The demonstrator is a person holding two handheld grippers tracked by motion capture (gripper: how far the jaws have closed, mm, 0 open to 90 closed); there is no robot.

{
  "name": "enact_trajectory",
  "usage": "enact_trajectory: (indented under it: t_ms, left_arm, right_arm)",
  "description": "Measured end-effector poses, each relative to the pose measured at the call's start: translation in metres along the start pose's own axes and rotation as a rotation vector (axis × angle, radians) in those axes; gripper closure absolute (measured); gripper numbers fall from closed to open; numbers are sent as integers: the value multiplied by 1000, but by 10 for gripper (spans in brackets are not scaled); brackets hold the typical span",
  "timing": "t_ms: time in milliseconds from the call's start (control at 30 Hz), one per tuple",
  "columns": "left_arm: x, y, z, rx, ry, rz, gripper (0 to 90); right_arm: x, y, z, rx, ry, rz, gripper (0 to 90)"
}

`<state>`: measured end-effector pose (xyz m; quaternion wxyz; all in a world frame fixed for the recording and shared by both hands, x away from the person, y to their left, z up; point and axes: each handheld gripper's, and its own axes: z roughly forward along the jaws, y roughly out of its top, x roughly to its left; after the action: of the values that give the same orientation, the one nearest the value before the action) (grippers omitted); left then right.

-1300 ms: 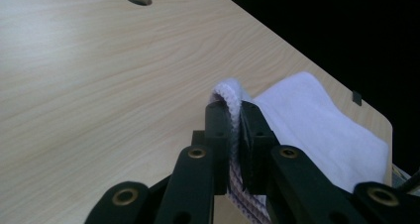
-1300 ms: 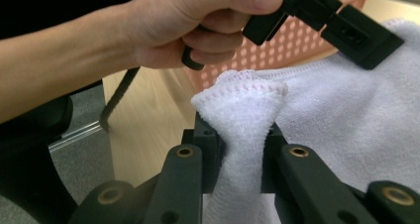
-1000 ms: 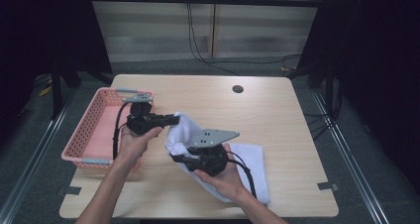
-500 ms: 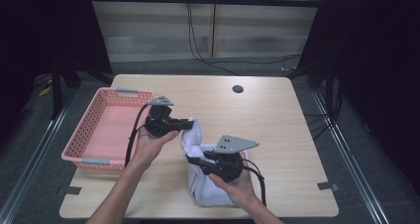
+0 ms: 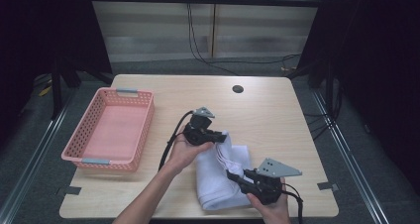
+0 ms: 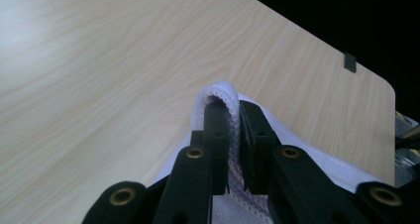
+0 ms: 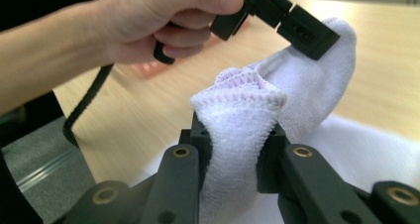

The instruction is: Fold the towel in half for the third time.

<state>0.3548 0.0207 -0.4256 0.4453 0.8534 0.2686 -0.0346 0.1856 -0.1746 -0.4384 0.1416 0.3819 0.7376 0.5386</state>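
Two hand-held grippers pinch a white towel over the near right part of the wooden table

In the high view the left gripper (image 5: 218,136) grips the far corner of the white towel (image 5: 223,182), lifted a little above the table (image 5: 257,110), while the right gripper (image 5: 236,177) holds the towel's near edge close to the table's front; the cloth sags between them and its lower folds lie on the wood. In the left gripper view its jaws are pressed together on the stitched hem of the towel (image 6: 225,97), which curls over the left jaw tip. In the right gripper view a thick bunched fold of towel (image 7: 237,115) is clamped between the jaws, which have just been opening slightly around it, and the person's left hand (image 7: 163,21) holds the other gripper beyond. A pink basket (image 5: 111,130) stands well apart at the table's left side
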Motion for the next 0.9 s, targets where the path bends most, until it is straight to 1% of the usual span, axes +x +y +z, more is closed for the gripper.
enact_trajectory:
  t_ms: [33,67,167,200,233,267,300,333,367,433,467,500,533,567,600,633,667,700,733,767,833,867,900]
  left_arm:
    - [-1,0,6,8,-4,-2,834]
    - [-3,1,10,12,-7,-1,833]
    - [-8,2,25,25,-12,13,831]
    - [-9,3,29,35,-20,20,828]
    - [-10,4,33,35,-25,21,814]
    - [-11,5,36,22,-32,15,784]
    - [-13,6,37,12,-32,9,735]
    - [-14,8,37,-6,-43,6,697]
    - [-14,9,36,-10,-49,7,656]
    - [-16,10,27,-48,-49,9,596]
    - [-15,9,22,-59,-40,7,571]
    - [-15,8,16,-65,-32,2,547]
    - [-14,6,11,-69,-30,3,533]
    - [-13,4,5,-66,-23,8,541]
    - [-14,0,0,-55,-18,17,548]
    - [-14,-5,-5,-45,-22,30,575]
    - [-16,-11,-9,-38,-25,39,597]
    - [-18,-17,-12,-23,-26,51,624]
    - [-20,-24,-15,-9,-29,66,654]
    - [-23,-31,-18,2,-21,69,675]
    - [-28,-45,-21,18,-46,70,698]
    - [-32,-53,-23,41,-49,77,696]
    - [-36,-61,-24,55,-53,85,673]
  right_arm:
    - [-3,-5,-3,21,-5,5,750]
    - [-5,-8,-5,35,-21,3,750]
    - [-12,-16,-11,75,-41,2,731]
    - [-14,-19,-14,83,-46,-1,726]
    - [-15,-22,-15,103,-47,2,715]
    - [-16,-24,-17,113,-57,-2,699]
    - [-17,-27,-20,122,-60,10,657]
    - [-17,-29,-23,140,-52,7,596]
    - [-17,-32,-27,157,-74,-4,528]
    - [-19,-34,-33,169,-79,3,432]
    - [-21,-34,-37,169,-95,4,393]
    - [-24,-33,-42,164,-113,7,370]
    - [-28,-30,-45,154,-115,19,353]
    - [-33,-27,-47,139,-120,35,341]
    - [-37,-23,-48,126,-135,47,337]
    - [-43,-19,-47,113,-141,52,337]
    - [-48,-14,-45,109,-146,61,337]
    - [-54,-9,-41,106,-156,56,342]
    - [-60,-4,-35,105,-171,58,367]
    - [-67,0,-28,108,-175,56,387]
    - [-82,6,-10,140,-193,40,385]
    - [-89,8,0,161,-182,44,382]
    - [-98,11,12,188,-158,38,382]
